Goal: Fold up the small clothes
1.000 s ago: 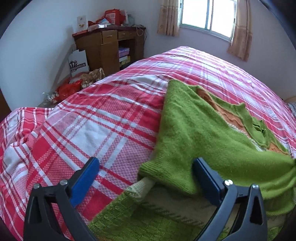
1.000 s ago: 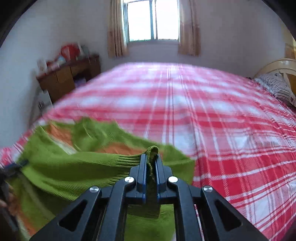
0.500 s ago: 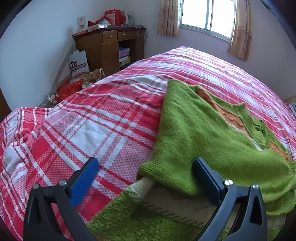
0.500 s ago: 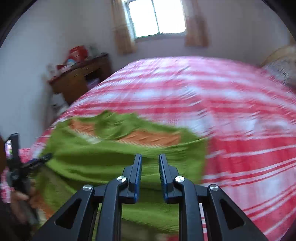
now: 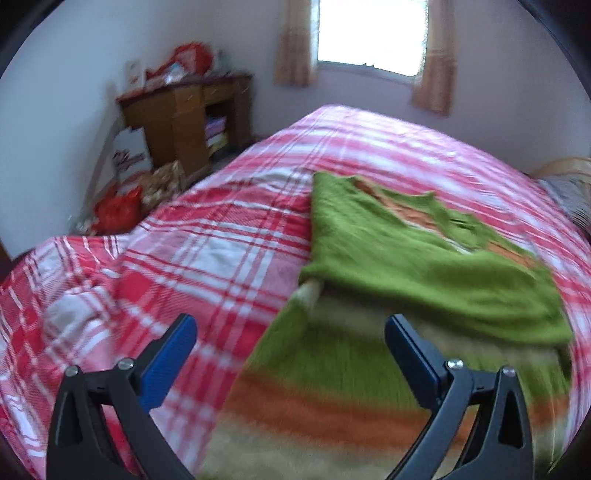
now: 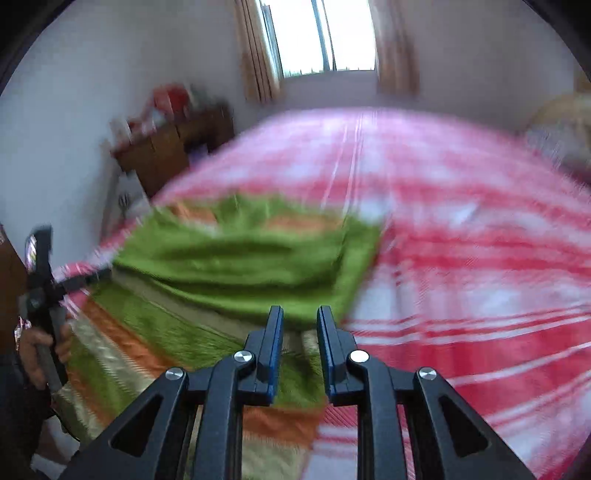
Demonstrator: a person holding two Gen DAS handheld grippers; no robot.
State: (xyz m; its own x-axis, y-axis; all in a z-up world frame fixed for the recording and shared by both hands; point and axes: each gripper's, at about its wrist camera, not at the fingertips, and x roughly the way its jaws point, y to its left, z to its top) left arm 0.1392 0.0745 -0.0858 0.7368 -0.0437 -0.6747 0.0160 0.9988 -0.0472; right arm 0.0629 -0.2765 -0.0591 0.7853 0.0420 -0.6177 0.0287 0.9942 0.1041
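A small green knit sweater (image 5: 399, 258) with orange and cream stripes lies on the red plaid bed, its sleeves folded across the body. It also shows in the right wrist view (image 6: 236, 266). My left gripper (image 5: 291, 332) is open and empty, held above the sweater's lower left edge. My right gripper (image 6: 299, 317) is open by a narrow gap and empty, above the sweater's lower right part. The left gripper (image 6: 70, 284) shows at the left edge of the right wrist view, held by a hand. Both views are blurred.
The red plaid bedspread (image 5: 221, 251) covers the bed, with a rumpled fold at the near left. A wooden desk (image 5: 184, 110) with clutter stands by the far left wall, bags on the floor beside it. A window (image 5: 369, 33) is behind. A pillow (image 6: 554, 136) lies far right.
My right gripper has let go of the sweater sleeve, opened slightly and pulled back. My left gripper has pulled back and up, so more of the striped hem shows.
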